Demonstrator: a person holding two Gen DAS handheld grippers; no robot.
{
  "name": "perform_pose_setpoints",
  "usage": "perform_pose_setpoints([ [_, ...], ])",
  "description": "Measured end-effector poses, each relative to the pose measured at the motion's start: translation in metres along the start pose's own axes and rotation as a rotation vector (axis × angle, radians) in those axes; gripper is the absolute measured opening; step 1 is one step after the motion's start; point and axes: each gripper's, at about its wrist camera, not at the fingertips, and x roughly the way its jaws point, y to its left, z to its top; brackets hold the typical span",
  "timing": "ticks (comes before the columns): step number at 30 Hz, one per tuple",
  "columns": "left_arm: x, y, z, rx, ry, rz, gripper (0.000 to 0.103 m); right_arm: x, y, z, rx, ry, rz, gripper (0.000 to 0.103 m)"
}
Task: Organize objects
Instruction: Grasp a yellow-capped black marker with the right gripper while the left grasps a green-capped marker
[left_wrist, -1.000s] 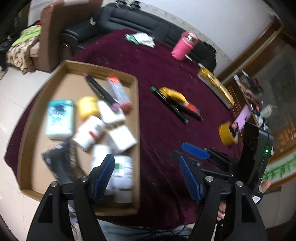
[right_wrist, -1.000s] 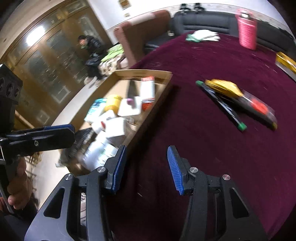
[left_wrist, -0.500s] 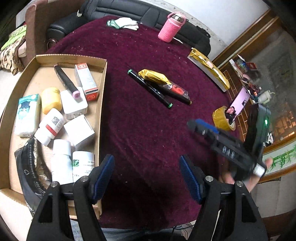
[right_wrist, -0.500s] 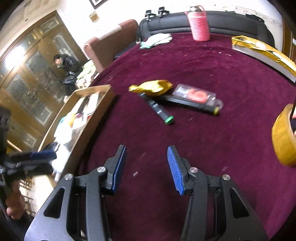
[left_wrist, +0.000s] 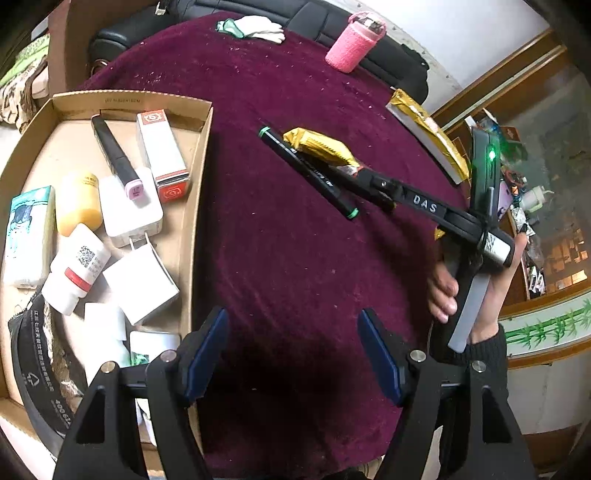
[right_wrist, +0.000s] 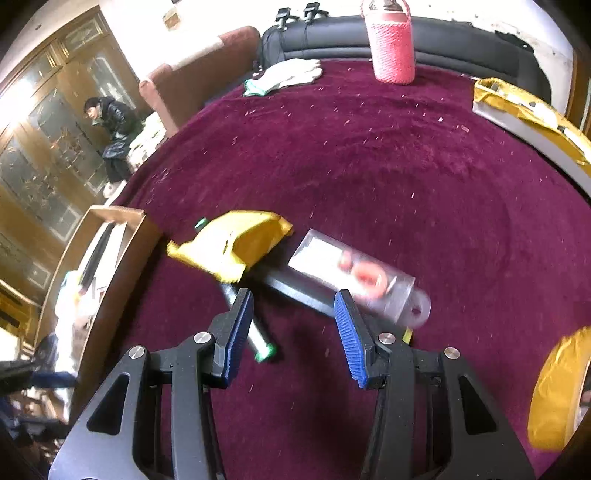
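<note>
White letters "DAS" stand on the black arm of the right claw (left_wrist: 380, 190). The white bottle (left_wrist: 75, 274) carries a QR code; its small print is unreadable.

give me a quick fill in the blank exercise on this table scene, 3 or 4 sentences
1. The shallow cardboard tray of small items lies to the ____ of the black marker with green caps in the left wrist view.
2. The right gripper is ____, holding nothing.
3. The crumpled yellow wrapper lies ____ the marker.
4. The bottle in a knitted sleeve is ____ in colour.

Missing words: left; open; on top of; pink
</note>
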Motion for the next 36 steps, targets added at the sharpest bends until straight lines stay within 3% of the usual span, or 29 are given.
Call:
perform_pose_setpoints([
  [6, 0.005, 0.003, 0.005, -0.001, 0.015, 0.001, 0.072, 0.022, 0.011, 0.007, -0.097, 0.047, -0.03, 0.046],
  [12, 0.006, 0.0, 0.008, 0.004, 0.015, -0.004, 0.072, 0.022, 0.009, 0.003, -0.14, 0.083, 0.052, 0.047],
  [14, 0.008, -0.001, 0.009, 0.005, 0.022, 0.003, 0.072, 0.023, 0.008, -0.002, -0.178, 0.092, 0.035, 0.046],
  [18, 0.007, -0.005, 0.007, 0.017, 0.021, 0.007, 0.072, 0.025, -0.011, -0.001, -0.082, 0.106, 0.083, 0.047],
  [20, 0.006, -0.007, 0.007, 0.022, 0.014, 0.012, 0.072, 0.021, -0.007, -0.006, -0.076, 0.102, 0.082, 0.04],
  [22, 0.007, -0.008, 0.008, 0.02, 0.015, 0.018, 0.072, 0.016, 0.001, -0.015, -0.086, 0.099, 0.083, 0.024],
  [25, 0.01, -0.012, 0.01, 0.026, 0.023, 0.033, 0.072, 0.005, 0.01, -0.031, -0.049, 0.1, 0.08, 0.012],
  [28, 0.014, -0.017, 0.014, 0.04, 0.029, 0.055, 0.072, -0.006, 0.022, -0.049, -0.044, 0.101, 0.059, 0.011],
  [34, 0.032, -0.032, 0.039, 0.039, 0.039, 0.101, 0.072, -0.007, 0.021, -0.059, -0.066, 0.021, 0.069, 0.016],
  [36, 0.04, -0.037, 0.05, 0.027, 0.042, 0.115, 0.072, 0.0, 0.023, -0.062, -0.087, 0.04, 0.054, 0.016],
])
